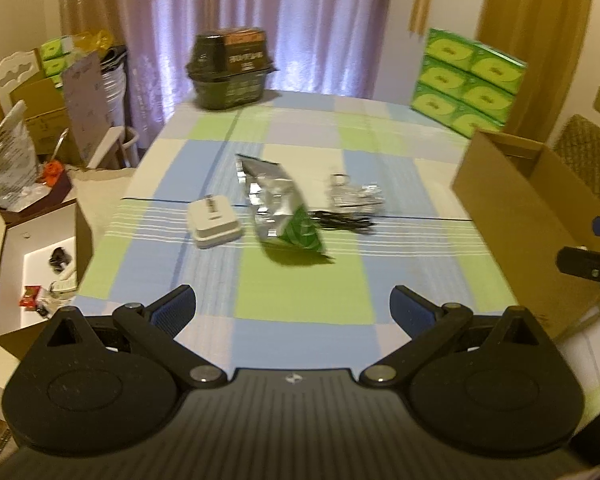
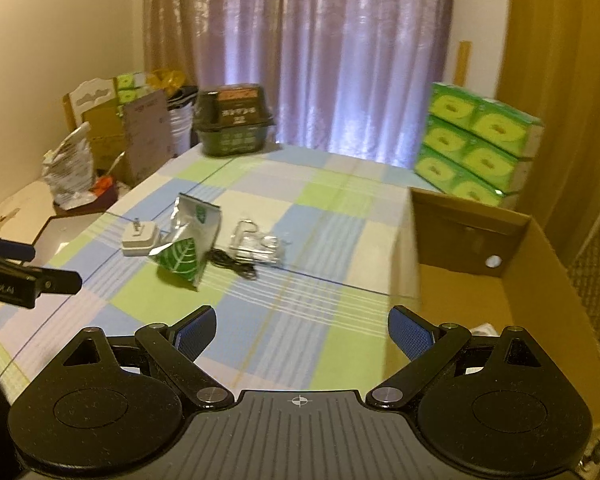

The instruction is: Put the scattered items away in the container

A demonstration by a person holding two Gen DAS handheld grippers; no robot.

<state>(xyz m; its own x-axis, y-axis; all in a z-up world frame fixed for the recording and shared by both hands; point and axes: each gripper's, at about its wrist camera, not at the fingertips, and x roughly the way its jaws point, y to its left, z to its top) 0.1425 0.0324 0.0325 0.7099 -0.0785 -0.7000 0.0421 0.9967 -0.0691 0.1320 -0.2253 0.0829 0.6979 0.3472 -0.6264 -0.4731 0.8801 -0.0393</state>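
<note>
Grippers: left gripper (image 1: 293,309), right gripper (image 2: 300,330) wide open, empty | Risk: foil pouch (image 1: 283,213) slips, misses cardboard box (image 2: 500,280) beside it.

White charger block (image 1: 216,222) lay flat mid-surface, w/ a silver-green foil pouch (image 1: 284,210) crumpled just right of it. Black cable (image 1: 342,222) and clear plastic bag (image 1: 352,194) sat right of the pouch; open cardboard box (image 2: 516,280) stood at right edge.

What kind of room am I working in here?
Most likely a lived-in home dining room: a table under a checked tablecloth, drawn curtains behind it, stacked green tissue boxes, and household clutter on the left. Both grippers hover open, holding nothing.
</note>
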